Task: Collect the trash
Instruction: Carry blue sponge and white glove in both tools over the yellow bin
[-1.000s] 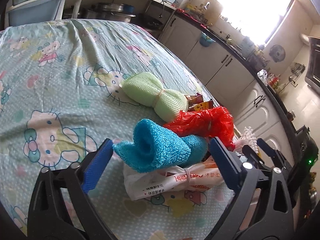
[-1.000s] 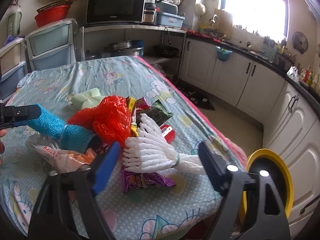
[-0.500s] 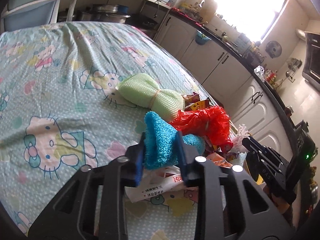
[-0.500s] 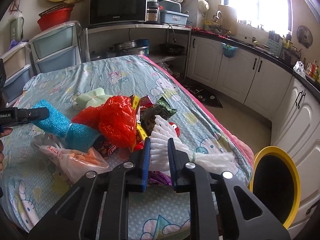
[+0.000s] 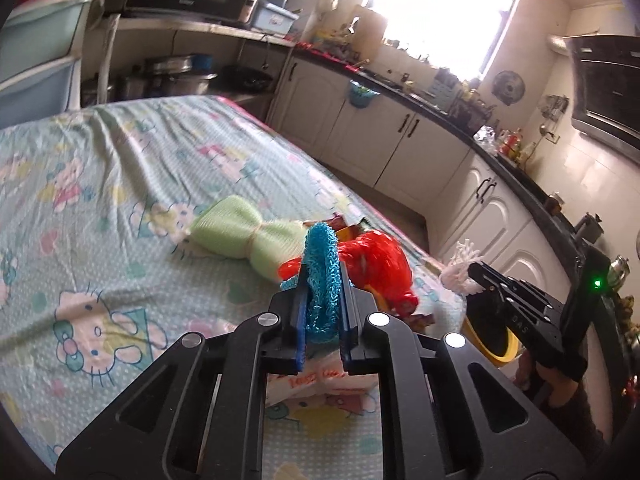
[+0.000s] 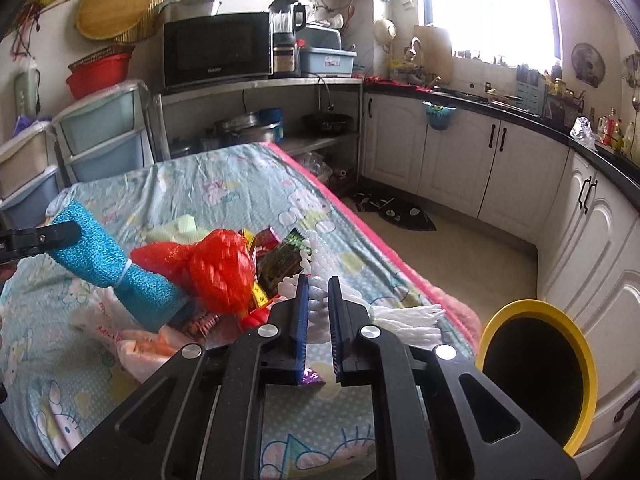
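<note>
Fingers of left gripper [image 5: 323, 280] squeezing blue knitted mesh scrubber [image 5: 321, 276] at frame centre, lifting it clear of cartoon-print tablecloth [image 5: 100, 208]. Pinching white foam fruit net [image 6: 318, 308] tightly in right gripper [image 6: 318, 284], centre of right wrist view, its tied tail trailing toward the right. Lying behind on the cloth: pale green bow-tied mesh scrubber [image 5: 244, 232], crumpled red plastic net bag [image 6: 222, 268], snack wrappers [image 6: 280, 260]. Standing at lower right, beside the table edge: yellow-rimmed round bin [image 6: 538, 372].

Left tongs [image 5: 323, 280] clamped on blue mesh bundle [image 5: 321, 270], green bundle [image 5: 244, 236] and red bundle [image 5: 376, 268] behind on cartoon-print cloth [image 5: 120, 200]
</note>
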Motion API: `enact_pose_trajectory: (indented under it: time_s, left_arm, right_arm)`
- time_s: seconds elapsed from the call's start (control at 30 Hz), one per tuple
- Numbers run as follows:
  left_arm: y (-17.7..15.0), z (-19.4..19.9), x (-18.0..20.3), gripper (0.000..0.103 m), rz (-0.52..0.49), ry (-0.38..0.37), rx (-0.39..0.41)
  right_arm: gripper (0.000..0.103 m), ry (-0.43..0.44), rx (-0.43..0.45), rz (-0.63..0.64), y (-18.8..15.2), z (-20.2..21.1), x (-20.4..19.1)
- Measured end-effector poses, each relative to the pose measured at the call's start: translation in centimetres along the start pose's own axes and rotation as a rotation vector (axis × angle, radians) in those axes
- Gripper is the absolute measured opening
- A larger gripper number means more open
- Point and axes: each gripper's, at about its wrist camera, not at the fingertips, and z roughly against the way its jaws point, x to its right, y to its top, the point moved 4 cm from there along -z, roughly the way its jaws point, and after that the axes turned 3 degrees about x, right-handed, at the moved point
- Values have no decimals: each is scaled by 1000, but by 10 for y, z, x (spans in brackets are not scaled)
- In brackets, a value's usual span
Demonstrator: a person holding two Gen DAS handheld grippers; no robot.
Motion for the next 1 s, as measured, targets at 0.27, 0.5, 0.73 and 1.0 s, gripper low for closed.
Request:
enact_pose_trajectory:
  time_s: [0.27, 0.5, 0.73, 1.0]
  left_arm:
    - [15, 16, 18, 7, -38, -25, 50]
    - [23, 24, 37, 7, -71, -59, 72]
    - [28, 25, 61, 7, -116, -88, 93]
    - [33, 22, 84, 7, -149, -124, 102]
  right_arm:
    - [9, -11, 39, -23, 6, 13, 10]
    - [9, -22, 69, -47, 12, 28, 21]
    - [9, -39, 96, -75, 17, 44, 32]
    - [9, -68, 128, -117, 21, 61, 53]
